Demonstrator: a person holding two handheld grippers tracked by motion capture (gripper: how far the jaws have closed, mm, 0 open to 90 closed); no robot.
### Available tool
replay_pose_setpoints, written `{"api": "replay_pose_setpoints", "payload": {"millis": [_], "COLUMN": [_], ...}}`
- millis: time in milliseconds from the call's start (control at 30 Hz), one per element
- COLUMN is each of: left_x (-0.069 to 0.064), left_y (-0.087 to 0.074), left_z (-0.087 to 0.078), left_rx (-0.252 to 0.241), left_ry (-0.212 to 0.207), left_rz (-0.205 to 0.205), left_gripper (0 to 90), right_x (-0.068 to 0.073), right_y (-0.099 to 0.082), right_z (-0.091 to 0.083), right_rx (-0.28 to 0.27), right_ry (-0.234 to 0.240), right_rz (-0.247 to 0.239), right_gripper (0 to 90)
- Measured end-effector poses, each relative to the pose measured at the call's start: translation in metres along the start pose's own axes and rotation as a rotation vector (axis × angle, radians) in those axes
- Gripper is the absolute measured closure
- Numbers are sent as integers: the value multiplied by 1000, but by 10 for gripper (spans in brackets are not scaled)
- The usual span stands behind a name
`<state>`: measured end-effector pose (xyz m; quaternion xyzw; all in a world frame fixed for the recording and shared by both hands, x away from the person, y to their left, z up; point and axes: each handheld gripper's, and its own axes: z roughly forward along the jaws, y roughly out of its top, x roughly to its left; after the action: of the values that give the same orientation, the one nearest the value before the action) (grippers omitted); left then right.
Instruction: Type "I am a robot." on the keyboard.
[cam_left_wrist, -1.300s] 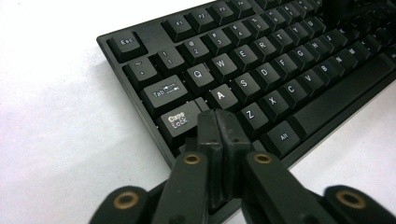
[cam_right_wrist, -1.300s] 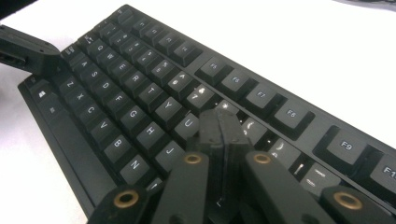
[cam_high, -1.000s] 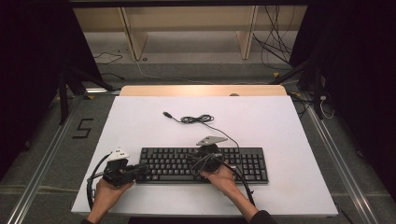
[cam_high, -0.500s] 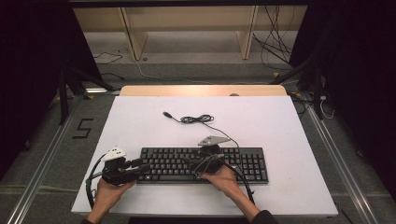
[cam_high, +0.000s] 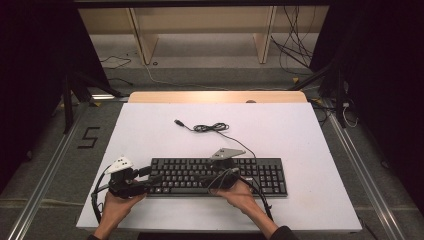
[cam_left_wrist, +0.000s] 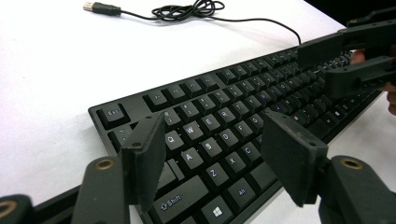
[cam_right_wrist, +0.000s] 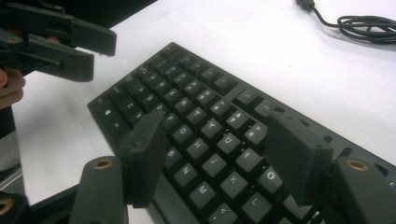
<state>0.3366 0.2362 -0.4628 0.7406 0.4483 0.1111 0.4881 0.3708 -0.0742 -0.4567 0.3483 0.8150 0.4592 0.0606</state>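
A black full-size keyboard (cam_high: 217, 176) with white-lettered keys lies flat near the front edge of the white counter (cam_high: 310, 150), its thin cable (cam_high: 212, 128) coiled loosely behind it. The left hand-held gripper (cam_high: 150, 176) at its left end and the right hand-held gripper (cam_high: 220, 176) over its middle have just been opening; both gape above the keys, gripping nothing.

Black full-size keyboard (cam_high: 220, 176) lies flat, keys up, near the front edge of the white desk (cam_high: 310, 150), its cable (cam_high: 212, 128) coiled behind.
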Motion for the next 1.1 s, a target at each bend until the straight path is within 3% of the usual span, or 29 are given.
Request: {"api": "replay_pose_setpoints", "payload": {"millis": [500, 833, 1100], "left_x": [0, 1, 1], "left_y": [1, 1, 1], "left_z": [-2, -3, -3], "left_rx": [-34, -51, -53], "left_ry": [16, 29, 31], "left_rz": [-4, -16, -15], "left_gripper": [342, 319, 316], "right_x": [12, 18, 20], "right_y": [-3, -7, -12], "right_z": [1, 3, 8], "right_rx": [13, 44, 81], "right_ry": [35, 57, 54], "right_rz": [-23, -41, -57], "right_gripper": [442, 719, 835]}}
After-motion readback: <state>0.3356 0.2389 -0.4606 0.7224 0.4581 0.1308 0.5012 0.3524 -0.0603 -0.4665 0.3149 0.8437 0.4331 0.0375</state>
